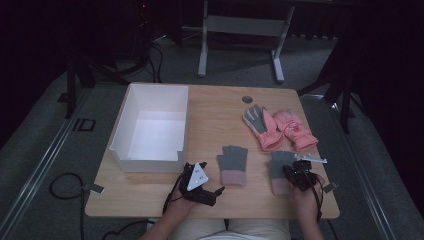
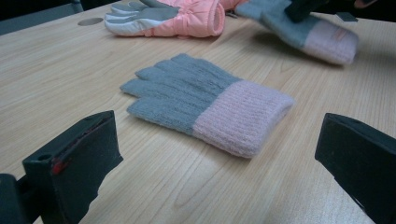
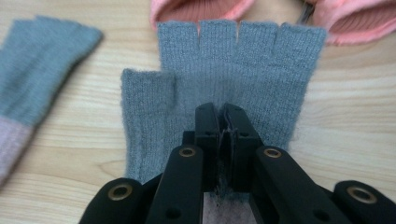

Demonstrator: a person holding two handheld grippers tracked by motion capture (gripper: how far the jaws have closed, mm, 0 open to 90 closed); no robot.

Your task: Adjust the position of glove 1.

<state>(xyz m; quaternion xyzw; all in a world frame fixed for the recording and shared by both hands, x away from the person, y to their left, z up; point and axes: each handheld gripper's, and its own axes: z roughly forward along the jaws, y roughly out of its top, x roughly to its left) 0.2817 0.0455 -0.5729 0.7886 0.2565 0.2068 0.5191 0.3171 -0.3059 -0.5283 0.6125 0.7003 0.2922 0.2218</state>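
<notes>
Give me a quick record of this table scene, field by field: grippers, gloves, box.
right gripper: jaws shut, pinching the right grey knit glove
left gripper: jaws open, nothing between them, facing the left grey knit glove
left grey knit glove: flat on the table, pink cuff toward the person
pink gloves: pair lying at the far right
white box: at the left, open top, looks empty

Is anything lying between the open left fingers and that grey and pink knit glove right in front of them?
Nothing visible does. Bare table lies between the left gripper and the knit glove. The other knit glove, pinched by the right gripper, lies farther off.
</notes>
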